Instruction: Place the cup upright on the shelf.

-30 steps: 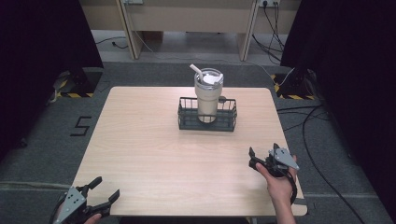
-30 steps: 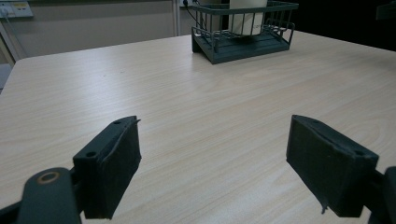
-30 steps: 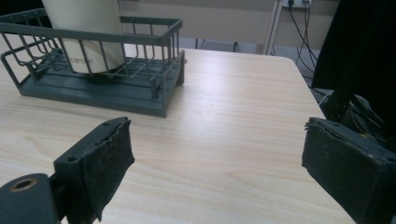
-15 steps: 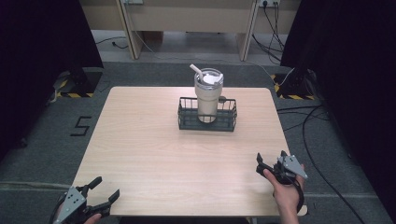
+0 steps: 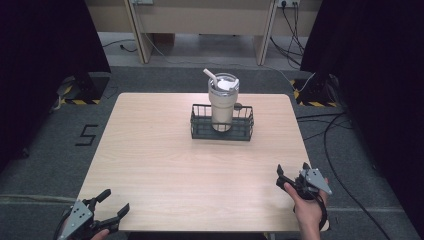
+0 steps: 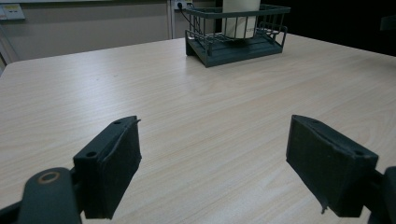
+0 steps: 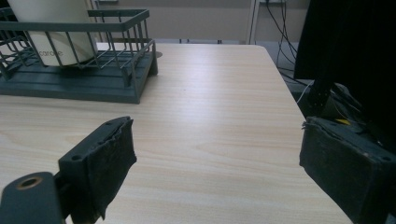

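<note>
R gripper [image 5: 291, 176] has pulled back since the earlier frames: it was over the table's right edge, farther in; now it sits at the near right corner, closer to the person. Jaws spread wide, nothing between them; in the right gripper view only bare tabletop shows betw. the two black pads [image 7: 102, 165]. L gripper [image 5: 111, 206] unchanged vs. earlier frames: at the near left corner, just off the table edge, jaws wide apart, holding nothing; the left gripper view looks along the tabletop to the basket [image 6: 236, 39].

Cup [image 5: 223, 101] w/ straw [image 5: 210, 77]: upright inside the basket [image 5: 221, 131], same spot as before, at table centre toward the far edge. Well apart from both grippers. In the right gripper view the cup's lower body [image 7: 56, 35] shows behind the basket wires [image 7: 112, 51]; some lettering on it, too small to read.

Surface: light wood-grain table [image 5: 160, 165], rounded corners, bare apart from the basket.

Room: grey carpet floor, a "5" mark [image 5: 87, 135] on it left of the table. Yellow-black hazard tape [image 5: 75, 101] far left and far right. Black curtains both sides. Wooden bench legs at the far wall, wall sockets, cables [image 5: 340, 145] trailing on the right floor.
</note>
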The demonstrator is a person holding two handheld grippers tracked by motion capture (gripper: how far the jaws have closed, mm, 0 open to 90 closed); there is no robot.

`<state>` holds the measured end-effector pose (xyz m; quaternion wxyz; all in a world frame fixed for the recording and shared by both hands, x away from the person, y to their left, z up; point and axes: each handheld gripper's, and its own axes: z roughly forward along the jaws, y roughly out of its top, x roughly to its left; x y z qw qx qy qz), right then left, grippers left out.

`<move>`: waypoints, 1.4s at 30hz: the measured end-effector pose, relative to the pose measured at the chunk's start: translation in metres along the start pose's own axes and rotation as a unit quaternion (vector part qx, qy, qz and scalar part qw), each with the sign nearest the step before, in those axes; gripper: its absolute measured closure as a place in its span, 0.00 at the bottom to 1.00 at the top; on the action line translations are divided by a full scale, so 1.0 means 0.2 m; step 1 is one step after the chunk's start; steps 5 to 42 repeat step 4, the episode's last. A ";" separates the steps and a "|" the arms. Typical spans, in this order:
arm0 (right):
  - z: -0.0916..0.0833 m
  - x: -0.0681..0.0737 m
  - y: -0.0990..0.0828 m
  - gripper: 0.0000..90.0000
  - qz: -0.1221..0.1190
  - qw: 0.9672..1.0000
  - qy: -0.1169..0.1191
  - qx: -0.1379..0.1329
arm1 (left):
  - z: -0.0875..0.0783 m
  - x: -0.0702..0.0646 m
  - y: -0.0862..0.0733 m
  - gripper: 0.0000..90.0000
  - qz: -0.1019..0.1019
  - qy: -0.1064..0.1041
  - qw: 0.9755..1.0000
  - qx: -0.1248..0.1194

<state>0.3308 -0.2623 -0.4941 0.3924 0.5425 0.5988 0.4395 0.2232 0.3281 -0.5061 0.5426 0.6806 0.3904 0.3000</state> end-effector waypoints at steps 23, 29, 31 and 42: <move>0.00 0.00 0.00 0.12 -0.002 1.000 0.002 0.000 | 0.00 0.00 0.00 0.19 -0.003 0.002 1.000 0.000; 0.00 0.00 0.00 0.12 -0.002 1.000 0.002 0.000 | 0.00 0.00 0.00 0.19 -0.003 0.002 1.000 0.000; 0.00 0.00 0.00 0.12 -0.002 1.000 0.002 0.000 | 0.00 0.00 0.00 0.19 -0.003 0.002 1.000 0.000; 0.00 0.00 0.00 0.12 -0.002 1.000 0.002 0.000 | 0.00 0.00 0.00 0.19 -0.003 0.002 1.000 0.000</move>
